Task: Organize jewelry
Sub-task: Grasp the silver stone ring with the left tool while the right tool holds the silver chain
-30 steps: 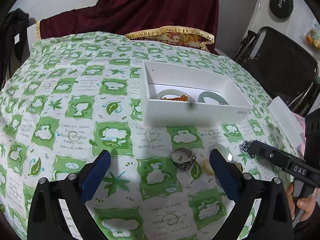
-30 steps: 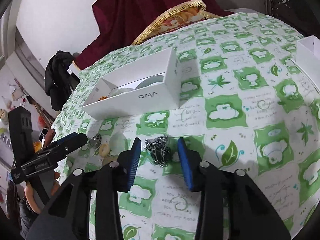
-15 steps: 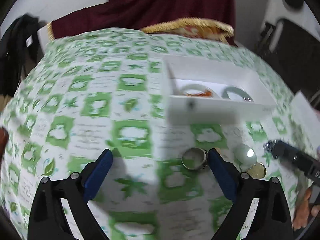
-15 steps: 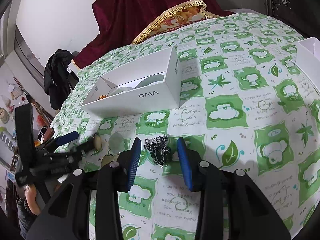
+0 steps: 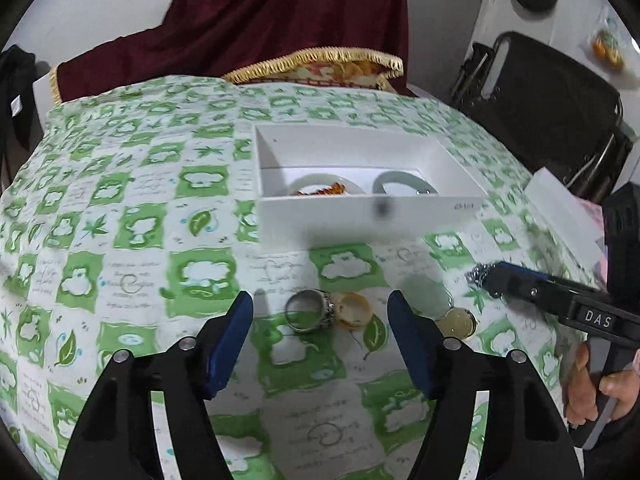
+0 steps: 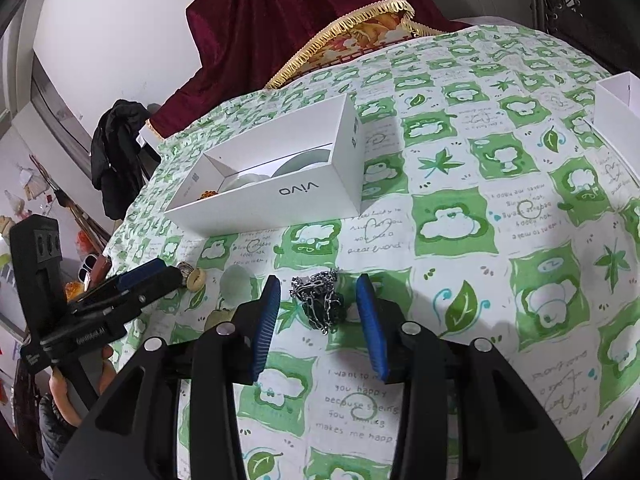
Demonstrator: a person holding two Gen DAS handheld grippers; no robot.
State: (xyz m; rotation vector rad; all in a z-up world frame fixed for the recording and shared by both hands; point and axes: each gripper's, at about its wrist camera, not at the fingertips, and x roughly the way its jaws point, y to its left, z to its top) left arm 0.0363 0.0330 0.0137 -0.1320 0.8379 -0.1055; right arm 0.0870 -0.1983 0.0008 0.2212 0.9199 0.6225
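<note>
A white open box (image 5: 360, 216) on the green-and-white cloth holds two pale bangles (image 5: 404, 189) and an amber bead string (image 5: 326, 191); it also shows in the right wrist view (image 6: 280, 196). My left gripper (image 5: 320, 314) is open, its tips either side of a silver ring (image 5: 308, 316) and an amber ring (image 5: 354, 316) on the cloth. My right gripper (image 6: 316, 300) is open around a heap of silver chain (image 6: 320, 300), not touching it. The right gripper also shows at the right of the left wrist view (image 5: 520, 288).
A pale round stone (image 5: 424, 292) and a yellowish stone (image 5: 456, 322) lie right of the rings. A white lid (image 5: 564, 208) lies at the table's right edge. A dark red cloth with gold fringe (image 5: 320, 60) hangs beyond the table, with a black chair (image 5: 540, 108) at right.
My left gripper swung left and came back, now lower and centred on the two rings. My right gripper stayed around the chain, edging slightly closer.
</note>
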